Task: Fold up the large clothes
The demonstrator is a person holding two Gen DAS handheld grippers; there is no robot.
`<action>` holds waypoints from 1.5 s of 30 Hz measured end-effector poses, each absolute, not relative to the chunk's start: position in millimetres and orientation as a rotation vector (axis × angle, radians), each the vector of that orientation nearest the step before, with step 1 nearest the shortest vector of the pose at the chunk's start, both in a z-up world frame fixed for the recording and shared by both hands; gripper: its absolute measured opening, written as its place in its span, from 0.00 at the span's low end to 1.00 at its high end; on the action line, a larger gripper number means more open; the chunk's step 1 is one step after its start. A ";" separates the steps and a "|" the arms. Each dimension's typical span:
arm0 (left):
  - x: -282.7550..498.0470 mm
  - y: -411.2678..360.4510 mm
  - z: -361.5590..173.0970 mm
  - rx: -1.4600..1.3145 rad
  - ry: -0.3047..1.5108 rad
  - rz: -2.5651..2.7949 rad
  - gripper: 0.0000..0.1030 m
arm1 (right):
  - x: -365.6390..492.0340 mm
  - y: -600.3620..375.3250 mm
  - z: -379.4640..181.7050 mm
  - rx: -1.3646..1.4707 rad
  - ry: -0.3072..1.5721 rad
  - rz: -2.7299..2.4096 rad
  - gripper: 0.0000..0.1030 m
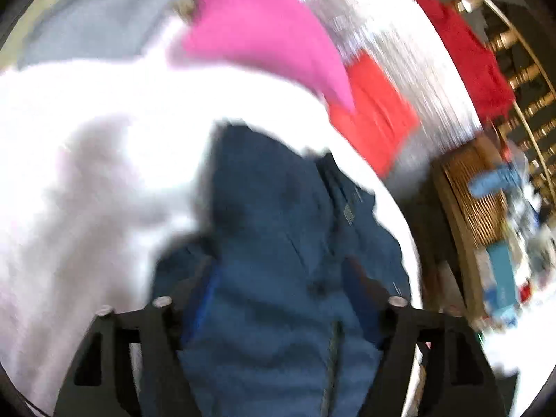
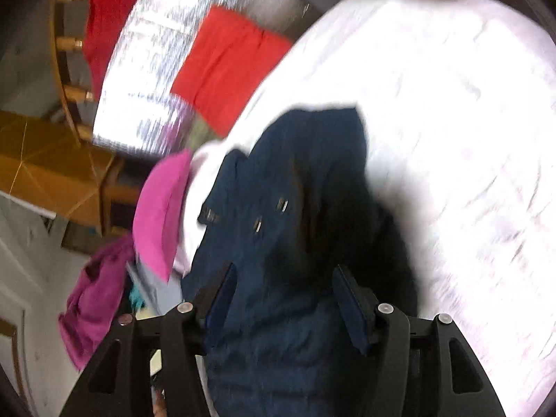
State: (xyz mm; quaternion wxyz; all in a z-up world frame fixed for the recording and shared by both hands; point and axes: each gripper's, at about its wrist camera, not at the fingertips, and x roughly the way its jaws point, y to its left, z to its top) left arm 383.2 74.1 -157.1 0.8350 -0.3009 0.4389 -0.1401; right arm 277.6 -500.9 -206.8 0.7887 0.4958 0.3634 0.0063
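Note:
A dark blue garment lies bunched on a white sheet. My left gripper hovers just above it, its fingers wide apart and nothing pinched between them. In the right wrist view the same blue garment, with small metal snaps, lies on the white sheet. My right gripper is open over it, the blue-padded fingers standing on either side of the cloth without pressing it. Both views are motion-blurred.
A pink garment lies at the sheet's edge. Beyond it an orange-red folded cloth rests on a silvery mat. There are also a red garment, a grey garment, a wicker basket and a magenta cloth.

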 end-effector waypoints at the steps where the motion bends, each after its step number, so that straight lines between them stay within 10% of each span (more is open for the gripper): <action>1: 387.2 79.1 -161.4 -0.629 0.907 -0.245 0.76 | 280.5 -501.5 -210.0 1.059 0.770 -0.020 0.59; 8: 428.4 68.7 -209.7 -0.602 1.025 -0.171 0.76 | 328.0 -474.8 -232.7 0.983 0.803 -0.086 0.60; 13: 429.6 50.5 -221.7 -0.477 1.066 -0.137 0.76 | 344.5 -451.1 -242.5 0.916 0.877 0.009 0.16; 26: 426.7 34.3 -214.6 -0.360 1.082 -0.112 0.76 | 338.3 -445.2 -236.7 0.769 0.867 -0.090 0.12; 30: 422.9 45.5 -200.4 -0.404 1.030 -0.138 0.76 | 323.4 -462.4 -217.2 0.845 0.819 -0.046 0.24; 34: 419.0 50.9 -190.7 -0.420 0.991 -0.155 0.76 | 295.7 -498.9 -202.9 0.894 0.710 -0.139 0.79; 45: 437.9 51.0 -214.8 -0.490 1.072 -0.190 0.76 | 321.8 -512.4 -252.4 0.975 0.874 -0.047 0.78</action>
